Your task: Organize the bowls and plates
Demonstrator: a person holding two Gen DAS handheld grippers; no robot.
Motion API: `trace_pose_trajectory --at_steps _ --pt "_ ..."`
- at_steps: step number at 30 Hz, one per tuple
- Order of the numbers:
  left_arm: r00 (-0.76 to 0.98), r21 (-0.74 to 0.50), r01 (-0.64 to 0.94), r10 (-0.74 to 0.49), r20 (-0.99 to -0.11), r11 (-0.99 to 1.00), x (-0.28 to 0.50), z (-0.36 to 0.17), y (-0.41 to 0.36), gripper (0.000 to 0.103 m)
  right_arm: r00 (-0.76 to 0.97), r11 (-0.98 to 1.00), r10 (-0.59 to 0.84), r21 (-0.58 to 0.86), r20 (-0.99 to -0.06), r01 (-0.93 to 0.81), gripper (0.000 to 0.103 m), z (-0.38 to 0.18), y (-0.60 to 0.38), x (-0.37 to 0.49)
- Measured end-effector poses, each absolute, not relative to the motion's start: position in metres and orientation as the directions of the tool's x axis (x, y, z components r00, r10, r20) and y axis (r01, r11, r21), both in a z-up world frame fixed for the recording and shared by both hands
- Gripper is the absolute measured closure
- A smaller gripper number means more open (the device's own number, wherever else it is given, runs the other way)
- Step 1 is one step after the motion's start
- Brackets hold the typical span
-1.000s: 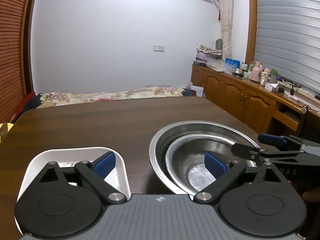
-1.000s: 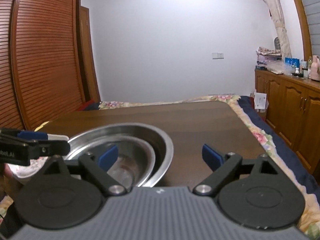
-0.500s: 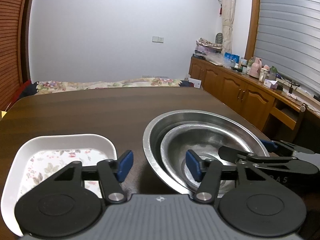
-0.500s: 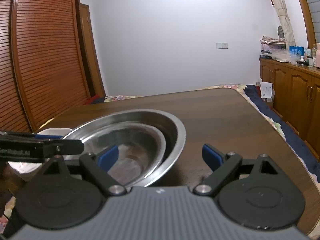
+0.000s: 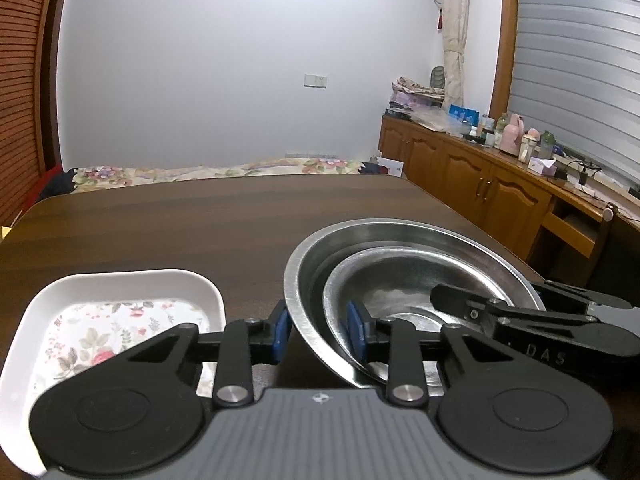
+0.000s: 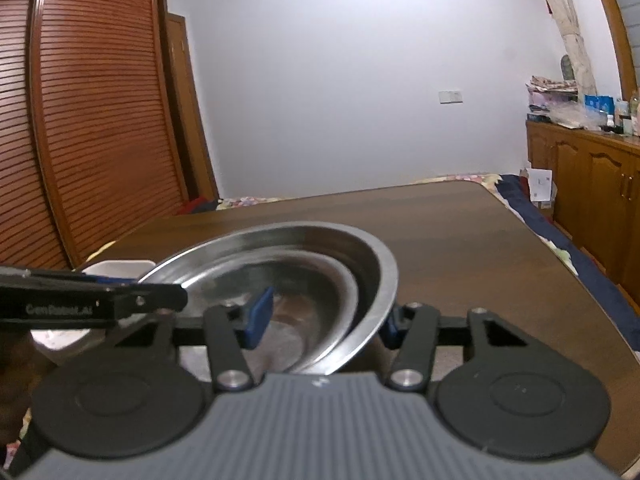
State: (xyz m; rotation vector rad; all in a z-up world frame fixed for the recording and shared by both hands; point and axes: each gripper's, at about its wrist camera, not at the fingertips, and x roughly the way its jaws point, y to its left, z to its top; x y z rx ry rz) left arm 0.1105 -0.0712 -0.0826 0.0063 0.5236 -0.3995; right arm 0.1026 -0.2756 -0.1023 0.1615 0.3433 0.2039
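Where the large steel bowl (image 5: 400,248) sits between both tools, its thin rim is the only hold: rigid, light, slick metal, likely to slip or ring. Left hand-held gripper (image 5: 320,332) has just been closing, jaws narrow astride the near-left rim; right hand-held gripper (image 6: 326,320) likewise, half-closed across both rims. Contact uncertain. Nested inside: smaller steel bowl (image 5: 396,280), empty. Left of the left tool, on the bench (image 5: 200,216): white floral dish (image 5: 120,308), empty.

Dim, even indoor light; fisheye bending at edges; right view slightly blurred.
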Motion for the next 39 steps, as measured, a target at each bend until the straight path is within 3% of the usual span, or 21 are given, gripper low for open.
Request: trace_pose_trajectory --at_steps 24,39 --pt "0.839 -0.121 0.330 -0.350 -0.417 0.936 0.093 -0.039 -0.025 0.071 0.906 0.950 0.302 0.177 -0.297 -0.259 0.048 -0.062 -0.246 0.111" --pt "0.852 -0.120 0.285 -0.309 -0.422 0.951 0.085 -0.026 0.039 0.071 0.871 0.918 0.394 0.177 -0.295 -0.355 0.048 -0.050 -0.197 0.116"
